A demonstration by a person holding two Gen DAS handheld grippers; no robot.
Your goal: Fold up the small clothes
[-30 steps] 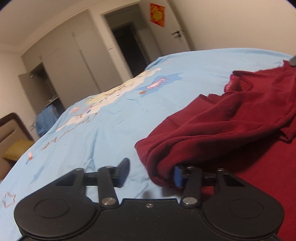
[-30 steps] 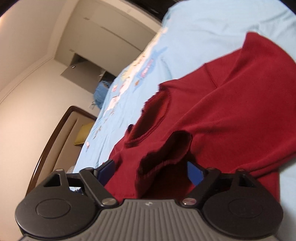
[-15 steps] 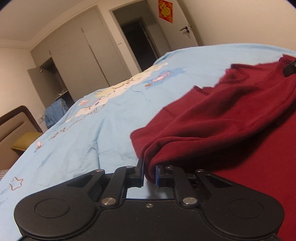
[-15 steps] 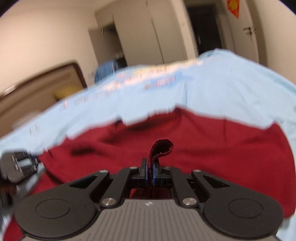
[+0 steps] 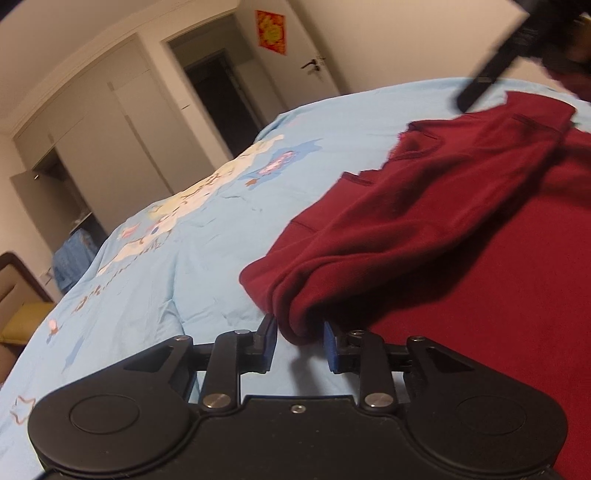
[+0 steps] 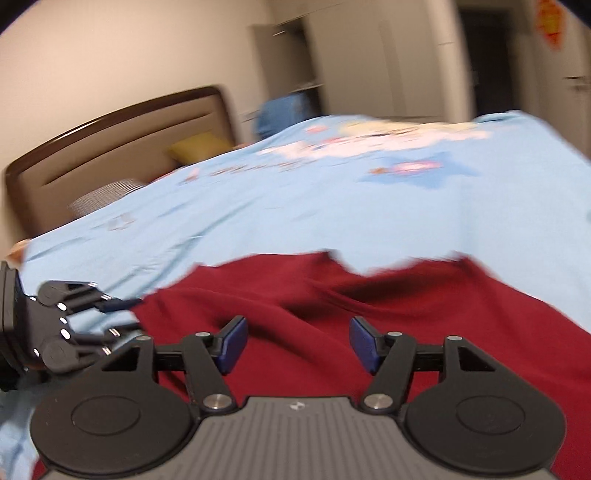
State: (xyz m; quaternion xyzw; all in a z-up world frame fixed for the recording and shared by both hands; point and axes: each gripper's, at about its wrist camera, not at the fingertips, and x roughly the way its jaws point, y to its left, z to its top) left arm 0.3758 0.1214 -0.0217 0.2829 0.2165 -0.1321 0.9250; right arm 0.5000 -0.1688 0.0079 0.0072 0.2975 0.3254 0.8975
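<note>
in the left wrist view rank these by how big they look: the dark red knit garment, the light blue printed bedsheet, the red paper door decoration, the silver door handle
1. and 2. Light blue printed bedsheet and dark red knit garment: similar spread, and the garment lies nearer the camera, so unranked.
3. Red paper door decoration.
4. Silver door handle.

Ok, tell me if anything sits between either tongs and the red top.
Nothing visible does. The left tongs stand open around the folded edge of the red top, and the right tongs hang open directly over its cloth. Only the blue bedsheet lies around it.
</note>
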